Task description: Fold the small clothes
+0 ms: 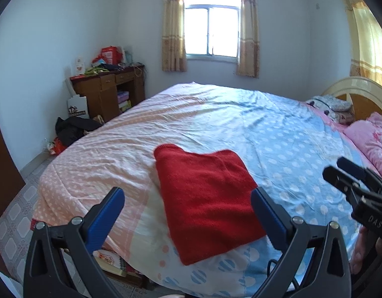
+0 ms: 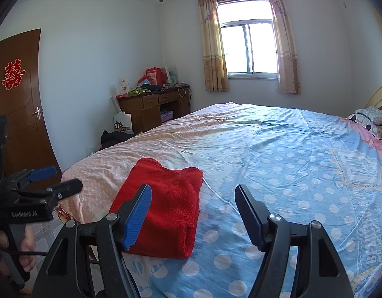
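Note:
A red knitted garment (image 1: 205, 198) lies folded into a neat rectangle near the front edge of the bed (image 1: 277, 129). My left gripper (image 1: 188, 196) hovers just short of it, open, with nothing between its blue pads. The right wrist view has the same red garment (image 2: 163, 208) to the left of centre. My right gripper (image 2: 193, 196) stands open above the bed's front edge, holding nothing, its left fingertip (image 2: 141, 208) over the garment. Each gripper also appears in the other's view: the right gripper (image 1: 339, 168) at the right edge, the left gripper (image 2: 64, 178) at the left edge.
The bed wears a pink and blue dotted cover (image 2: 290, 164), with pillows (image 1: 369, 136) at the headboard on the right. A brown desk (image 1: 109, 92) piled with boxes stands in the far corner, dark clothes (image 1: 71, 129) on the floor beside it. A brown door (image 2: 22, 104) is on the left.

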The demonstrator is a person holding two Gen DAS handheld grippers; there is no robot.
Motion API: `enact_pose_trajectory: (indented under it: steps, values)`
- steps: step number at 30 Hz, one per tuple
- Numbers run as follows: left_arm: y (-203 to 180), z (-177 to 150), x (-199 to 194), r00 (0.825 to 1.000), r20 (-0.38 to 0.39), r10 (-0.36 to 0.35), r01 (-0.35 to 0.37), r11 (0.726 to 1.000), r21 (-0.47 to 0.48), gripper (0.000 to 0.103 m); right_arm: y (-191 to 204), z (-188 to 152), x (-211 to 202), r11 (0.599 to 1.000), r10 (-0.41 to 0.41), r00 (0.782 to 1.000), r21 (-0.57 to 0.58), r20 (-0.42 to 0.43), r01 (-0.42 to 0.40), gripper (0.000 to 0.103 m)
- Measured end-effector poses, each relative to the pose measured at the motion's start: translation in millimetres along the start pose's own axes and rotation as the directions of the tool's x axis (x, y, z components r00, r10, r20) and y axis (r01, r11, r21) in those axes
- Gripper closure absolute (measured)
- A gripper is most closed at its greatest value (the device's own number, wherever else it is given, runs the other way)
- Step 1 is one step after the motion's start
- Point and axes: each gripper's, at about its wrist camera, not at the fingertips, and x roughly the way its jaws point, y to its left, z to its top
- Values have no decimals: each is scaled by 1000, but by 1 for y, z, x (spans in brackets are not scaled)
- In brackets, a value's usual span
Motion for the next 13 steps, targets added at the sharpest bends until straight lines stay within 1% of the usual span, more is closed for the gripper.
enact_pose_trajectory:
  steps: [2, 6, 10, 13]
  values:
    - [5, 2, 0, 1000, 9, 16, -16, 1000, -10, 0, 0, 0, 1, 1000, 1, 1000, -2, -3, -1, 33]
    - [9, 3, 1, 999, 18, 26, -26, 1000, -16, 0, 1, -1, 2, 1000, 5, 1000, -8, -8, -5, 33]
    - [7, 2, -3, 999, 48, 25, -25, 1000, -1, 0, 2, -1, 2, 1000, 7, 1000, -14, -7, -7, 33]
    - [4, 3, -3, 998, 56, 25, -26, 1000, 13, 0, 2, -1, 2, 1000, 7, 1000, -12, -8, -7, 33]
